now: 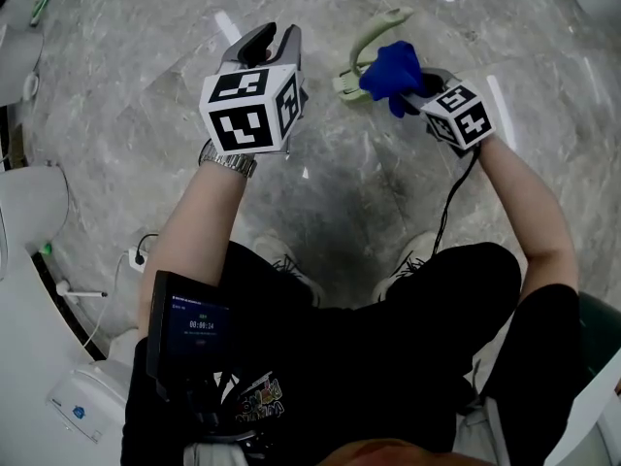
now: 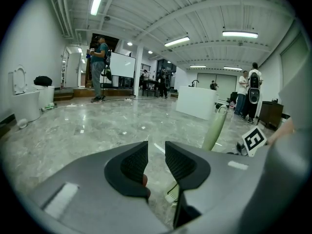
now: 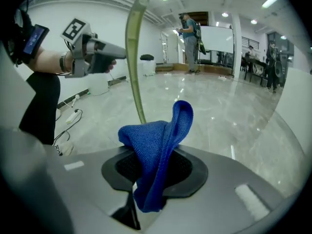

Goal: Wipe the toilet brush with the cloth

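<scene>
1. Closest to us, a dark device with a lit screen [image 1: 189,326] is hanging at our chest, over black clothing.
2. Our left hand, wearing a metal wristwatch [image 1: 230,161], is holding the left gripper [image 2: 156,160] out over the floor. Its jaws are standing apart with a narrow gap. Only floor is showing between the pads, so it is gripping nothing.
3. Our right hand is holding the right gripper [image 3: 156,165], whose jaws are clamping a blue cloth [image 3: 158,140]. The cloth is bunching up out of the pads, with one fold hanging down in front of them.
4. The pale green toilet brush [image 2: 215,128] is standing between the two grippers, just beyond the cloth.
   - In the right gripper view its curved handle is rising from behind the cloth; we cannot tell whether the two are touching.
   - In the left gripper view it is leaning to the right of the open jaws and outside them, with its lower end showing beneath the right-hand jaw.
5. A grey marble floor [image 1: 146,56] is spreading under everything, and a white toilet [image 1: 29,212] is sitting at the left edge of the head view.
6. Farthest off, a white counter [image 2: 196,101] and several people, one of them a standing person [image 2: 99,67], are showing across the room.
</scene>
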Tool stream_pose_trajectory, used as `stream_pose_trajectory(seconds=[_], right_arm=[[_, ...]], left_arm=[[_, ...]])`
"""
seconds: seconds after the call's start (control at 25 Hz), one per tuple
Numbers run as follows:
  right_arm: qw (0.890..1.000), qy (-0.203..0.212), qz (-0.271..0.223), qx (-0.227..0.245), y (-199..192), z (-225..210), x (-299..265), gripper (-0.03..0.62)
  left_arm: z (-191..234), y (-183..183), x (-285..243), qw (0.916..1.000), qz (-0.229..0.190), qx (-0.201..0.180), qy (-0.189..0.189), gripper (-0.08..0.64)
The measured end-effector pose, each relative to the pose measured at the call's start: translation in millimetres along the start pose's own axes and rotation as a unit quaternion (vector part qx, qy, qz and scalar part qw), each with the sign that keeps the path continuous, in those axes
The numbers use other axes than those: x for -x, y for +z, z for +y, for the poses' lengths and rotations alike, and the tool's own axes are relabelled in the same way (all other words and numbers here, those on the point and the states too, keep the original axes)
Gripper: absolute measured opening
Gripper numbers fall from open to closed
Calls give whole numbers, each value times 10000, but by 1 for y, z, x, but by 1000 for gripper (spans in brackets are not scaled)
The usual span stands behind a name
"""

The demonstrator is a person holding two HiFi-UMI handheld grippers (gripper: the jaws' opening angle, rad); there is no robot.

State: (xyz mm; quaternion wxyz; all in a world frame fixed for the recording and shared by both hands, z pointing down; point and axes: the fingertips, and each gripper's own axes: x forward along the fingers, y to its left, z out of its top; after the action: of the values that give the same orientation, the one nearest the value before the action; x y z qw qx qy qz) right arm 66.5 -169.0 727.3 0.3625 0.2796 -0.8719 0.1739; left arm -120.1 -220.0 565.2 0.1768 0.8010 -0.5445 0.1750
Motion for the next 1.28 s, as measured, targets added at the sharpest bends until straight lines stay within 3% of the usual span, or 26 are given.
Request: stream_pose_trajectory(seconds=[0.2, 0.32, 0.44, 0.52, 0.6, 0.72, 0.88, 1.04, 1.28], right_arm=[[9934, 282, -1100, 133, 85, 18, 61, 118], [9757, 511, -2114, -283, 137, 26, 113, 118], [9519, 517, -2933, -726, 165, 24, 165, 118], [9408, 415, -3269, -791, 173, 18, 189, 118], [9385, 243, -3352, -786, 171, 8, 192, 118], [9495, -138, -2933, -1104, 135, -26, 148, 118], [9704, -475, -1504, -1827, 33, -67, 41, 117], [9598, -338, -697, -2697, -34, -58, -19, 117], [9737, -309, 459, -2209, -81, -32, -61, 117]], left_arm=[[-4, -4, -3, 10000, 50, -68, -42, 110], [-4, -5, -5, 10000, 67, -45, -37, 110], [-8, -3, -6, 9999, 61, -43, -69, 110], [-10, -4, -7, 9999, 70, -71, -91, 110], [-10, -7, -8, 9998, 109, -104, -94, 110], [-11, -12, -10, 9997, 170, -132, -89, 110], [-12, -12, -10, 9997, 167, -161, -98, 110], [-12, -14, -8, 9995, 182, -222, -107, 110], [-6, -19, -11, 9993, 279, -238, -109, 110]])
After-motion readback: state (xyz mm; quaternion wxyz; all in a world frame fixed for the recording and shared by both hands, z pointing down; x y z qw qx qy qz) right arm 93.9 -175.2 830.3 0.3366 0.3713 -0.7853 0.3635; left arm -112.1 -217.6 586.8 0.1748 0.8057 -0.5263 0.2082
